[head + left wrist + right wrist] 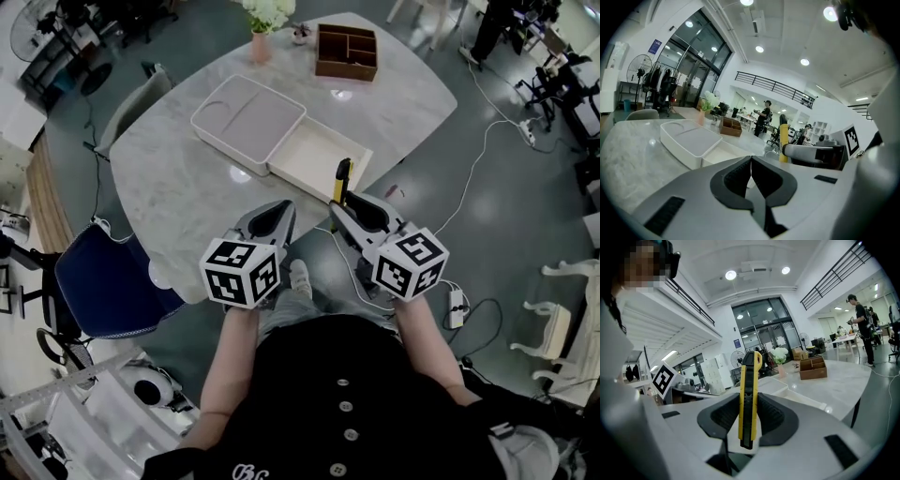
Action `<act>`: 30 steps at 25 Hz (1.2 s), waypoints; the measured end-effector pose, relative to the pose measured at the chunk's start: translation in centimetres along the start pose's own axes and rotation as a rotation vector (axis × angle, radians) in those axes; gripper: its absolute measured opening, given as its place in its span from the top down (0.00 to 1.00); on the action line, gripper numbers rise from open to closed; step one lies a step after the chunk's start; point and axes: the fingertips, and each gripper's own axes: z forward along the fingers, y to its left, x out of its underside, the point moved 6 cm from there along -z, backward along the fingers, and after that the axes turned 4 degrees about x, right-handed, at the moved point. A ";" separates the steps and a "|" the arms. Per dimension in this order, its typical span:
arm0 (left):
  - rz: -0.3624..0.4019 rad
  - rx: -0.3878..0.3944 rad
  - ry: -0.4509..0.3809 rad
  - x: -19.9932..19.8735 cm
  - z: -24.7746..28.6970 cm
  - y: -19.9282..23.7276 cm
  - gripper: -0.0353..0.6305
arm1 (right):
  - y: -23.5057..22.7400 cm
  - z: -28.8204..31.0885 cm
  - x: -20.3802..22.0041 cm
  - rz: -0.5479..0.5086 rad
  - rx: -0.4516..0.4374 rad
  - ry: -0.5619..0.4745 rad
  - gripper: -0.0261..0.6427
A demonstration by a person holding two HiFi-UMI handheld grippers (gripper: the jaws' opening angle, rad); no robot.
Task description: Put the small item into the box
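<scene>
Right claw (749, 408) grips one yellow utility knife (749, 376) upright; left claw (751, 171) closed, empty; one open white box (314, 161) on desk (178, 187).

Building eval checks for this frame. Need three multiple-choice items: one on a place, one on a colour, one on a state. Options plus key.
1. Where does the brown organiser stand?
A. At the far end of the table, near the flower vase
B. On the floor
C. Under the table

2. What colour is the utility knife?
A. Red
B. Yellow and black
C. Blue and white

3. How is the left gripper?
A. Jaws wide apart
B. Clamped on the knife
C. Jaws together, nothing between them

Key:
1 A: the head view shows it on the tabletop beside the vase.
2 B: the right gripper view shows the yellow and black knife upright, with the right gripper clamped on it.
3 C: the left gripper view shows its pads meeting with nothing between them.
</scene>
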 end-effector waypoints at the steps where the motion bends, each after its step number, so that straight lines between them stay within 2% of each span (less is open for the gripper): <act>1: 0.003 0.003 -0.001 -0.5 0.3 0.7 0.92 | -0.2 0.9 -0.4 -0.003 0.000 -0.002 0.78; 11: 0.018 0.022 -0.017 -4.4 2.7 6.6 0.92 | -1.6 8.2 -3.0 -0.031 0.003 -0.005 0.78; 22: -0.061 -0.009 -0.029 -3.2 3.0 8.2 0.92 | -1.7 10.8 -3.1 -0.061 -0.047 0.055 0.78; 30: -0.095 -0.071 -0.059 -2.9 3.8 8.8 0.92 | -2.7 12.6 -3.7 -0.094 -0.124 0.079 0.78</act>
